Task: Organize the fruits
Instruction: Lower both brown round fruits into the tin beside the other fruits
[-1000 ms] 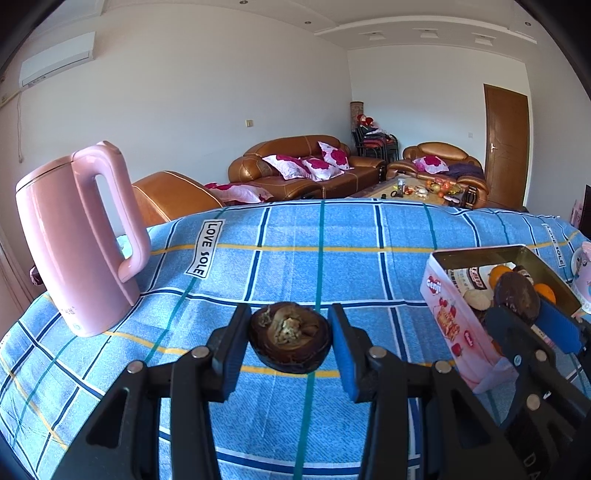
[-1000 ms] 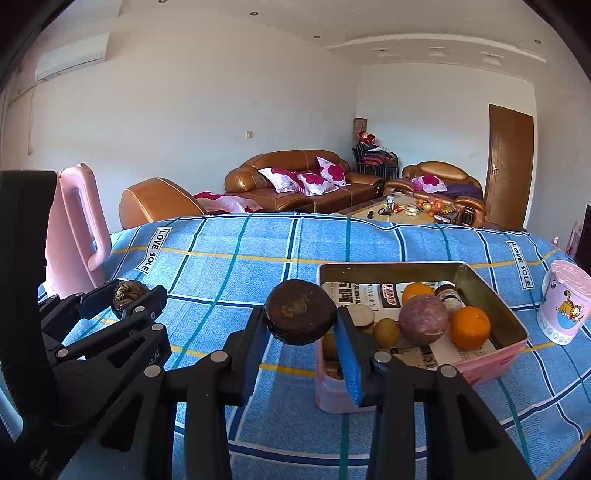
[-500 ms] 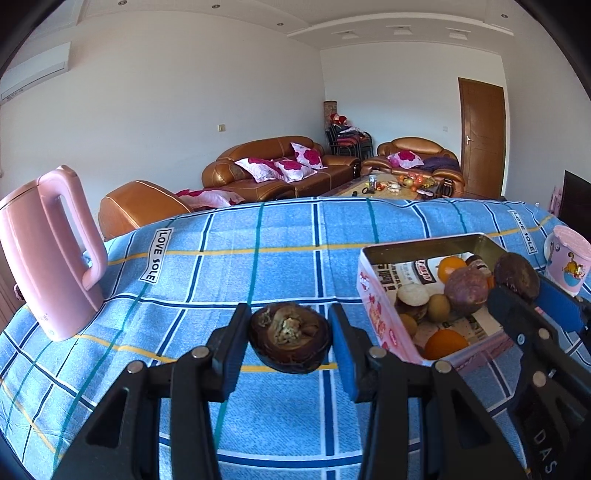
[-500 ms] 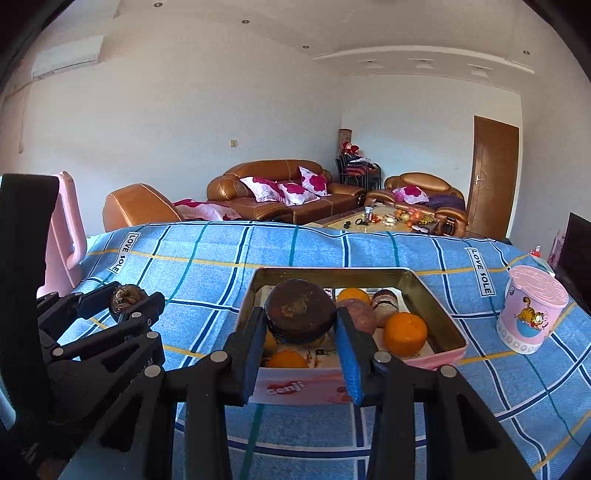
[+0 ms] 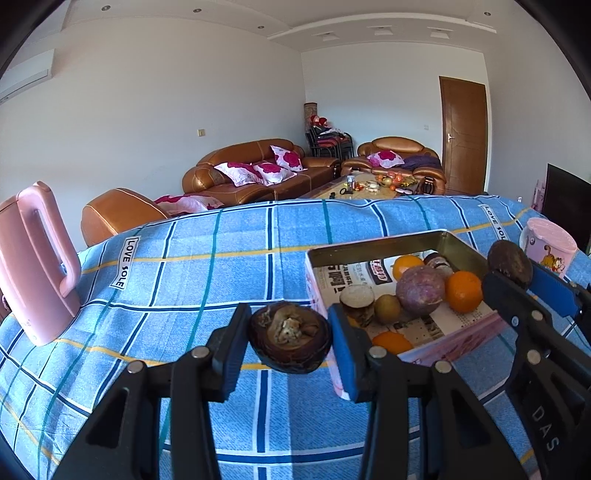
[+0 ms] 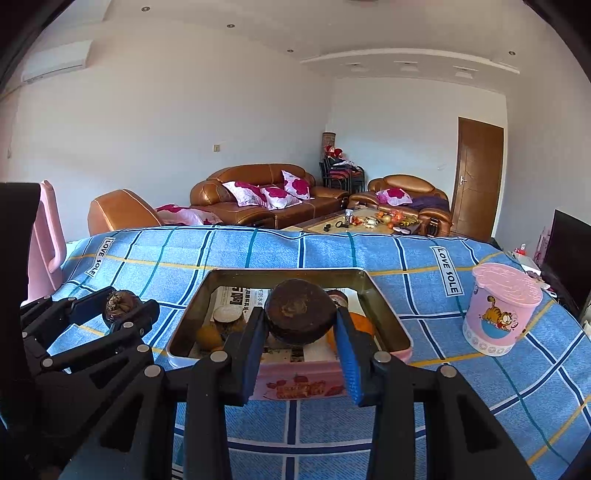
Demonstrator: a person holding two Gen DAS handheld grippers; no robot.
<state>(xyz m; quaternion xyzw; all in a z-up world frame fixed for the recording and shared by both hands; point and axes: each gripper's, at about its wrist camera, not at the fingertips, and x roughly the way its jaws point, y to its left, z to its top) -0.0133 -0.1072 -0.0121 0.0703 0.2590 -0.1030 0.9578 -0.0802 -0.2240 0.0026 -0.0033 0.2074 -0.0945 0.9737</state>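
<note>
A blue plaid cloth covers the table (image 5: 221, 266) in a living room with two brown sofas (image 5: 258, 173). One pink kettle (image 5: 33, 266), one pink cup (image 6: 498, 310), one tin (image 6: 388, 321) holding fruit. Each hand-held gripper, left (image 5: 290, 343) and right (image 6: 301, 328), clamps one dark fruit half (image 5: 290, 341), the right's above the tin.

White walls (image 5: 155, 110), brown leather sofas (image 5: 258, 173), wooden door (image 5: 463, 133), recessed ceiling lights (image 6: 229, 26)

Tin tray (image 6: 384, 306) glossy metal; tablecloth (image 6: 424, 273) woven cloth.
</note>
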